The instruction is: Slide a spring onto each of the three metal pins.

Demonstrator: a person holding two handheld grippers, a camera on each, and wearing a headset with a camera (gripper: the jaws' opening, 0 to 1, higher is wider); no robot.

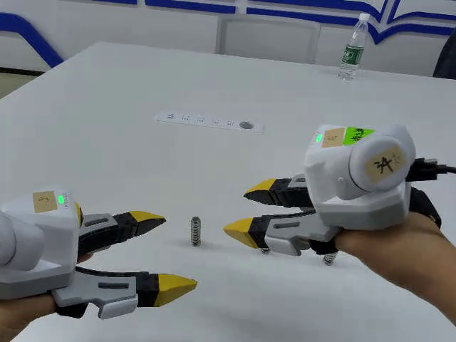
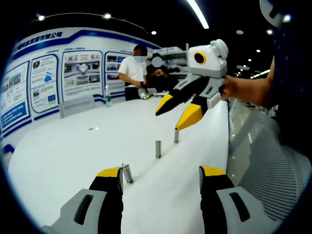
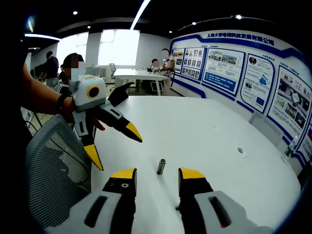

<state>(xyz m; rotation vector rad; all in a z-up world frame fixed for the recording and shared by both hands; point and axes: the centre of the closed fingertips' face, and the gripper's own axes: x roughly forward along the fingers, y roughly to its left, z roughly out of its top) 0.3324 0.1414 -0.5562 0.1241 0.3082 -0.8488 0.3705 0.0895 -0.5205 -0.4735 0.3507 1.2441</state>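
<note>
Now, left gripper (image 1: 177, 252): your jaws apart, empty, low over the surface (image 1: 107, 107).
Right gripper (image 1: 238, 211): your jaws apart, empty.
Spring (image 1: 196, 231): upright between your grippers; two further springs (image 2: 158, 148) lined up beyond it, near the right jaws.
Surface: broad, white; socket strip (image 1: 210, 122) midway, water bottle (image 1: 353, 47) at the far edge.
Room: blue-bordered posters (image 3: 222, 68) on the walls, people (image 2: 132, 70) standing behind.

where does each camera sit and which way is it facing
head view: on the headset, looking down at the white table; left gripper, right gripper and a hand show.
left gripper view: on the left gripper, facing past its own fingers at three small coiled metal springs and the right gripper.
right gripper view: on the right gripper, facing across at the left gripper.
shared: the spring between the grippers.
</note>
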